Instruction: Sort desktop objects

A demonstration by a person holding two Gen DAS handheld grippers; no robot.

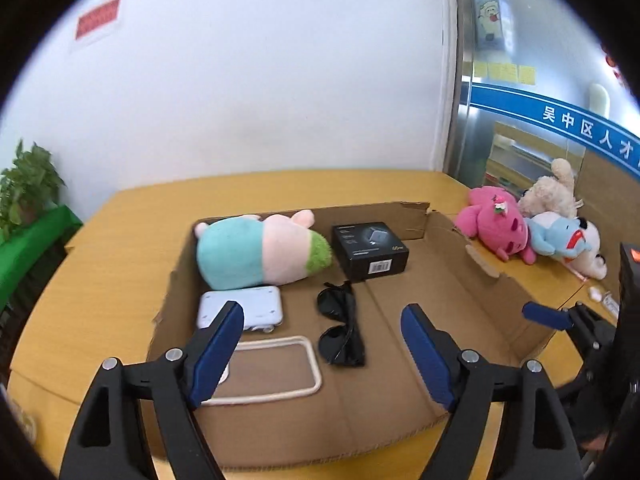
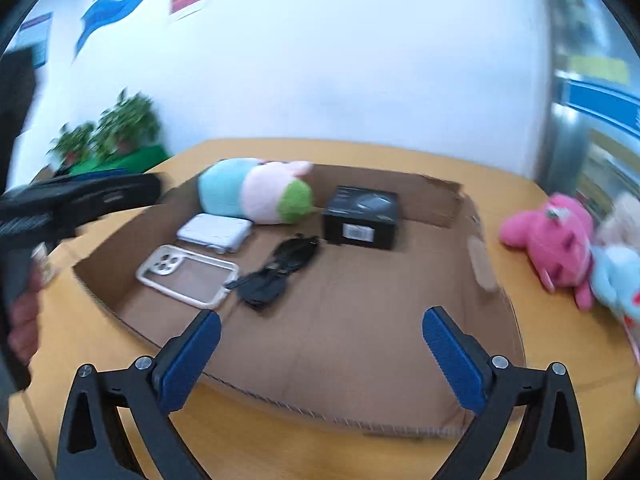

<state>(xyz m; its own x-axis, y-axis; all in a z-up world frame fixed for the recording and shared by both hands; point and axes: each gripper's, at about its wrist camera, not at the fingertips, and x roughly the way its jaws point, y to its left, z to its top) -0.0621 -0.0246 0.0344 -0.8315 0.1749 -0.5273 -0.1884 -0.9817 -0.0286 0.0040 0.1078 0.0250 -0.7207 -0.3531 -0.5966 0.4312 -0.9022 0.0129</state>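
Observation:
An open cardboard box (image 1: 360, 408) lies on the yellow table (image 1: 120, 240). Inside it are a teal, pink and green plush toy (image 1: 260, 252), a black carton (image 1: 370, 250), dark sunglasses (image 1: 340, 324), a white flat device (image 1: 240, 304) and a clear phone case (image 1: 272, 368). My left gripper (image 1: 324, 314) hovers open over the box's near part, with nothing between its blue pads. My right gripper (image 2: 323, 319) is also open and empty above the box's near edge. One of its blue fingertips (image 1: 546, 316) shows at the right of the left wrist view.
Pink (image 1: 496, 224), beige (image 1: 548, 192) and blue-and-white (image 1: 564, 240) plush toys lie on the table right of the box. Potted plants (image 2: 116, 128) stand on a green ledge at the back left. A hand (image 2: 24, 320) holds the left gripper's black frame (image 2: 100, 196).

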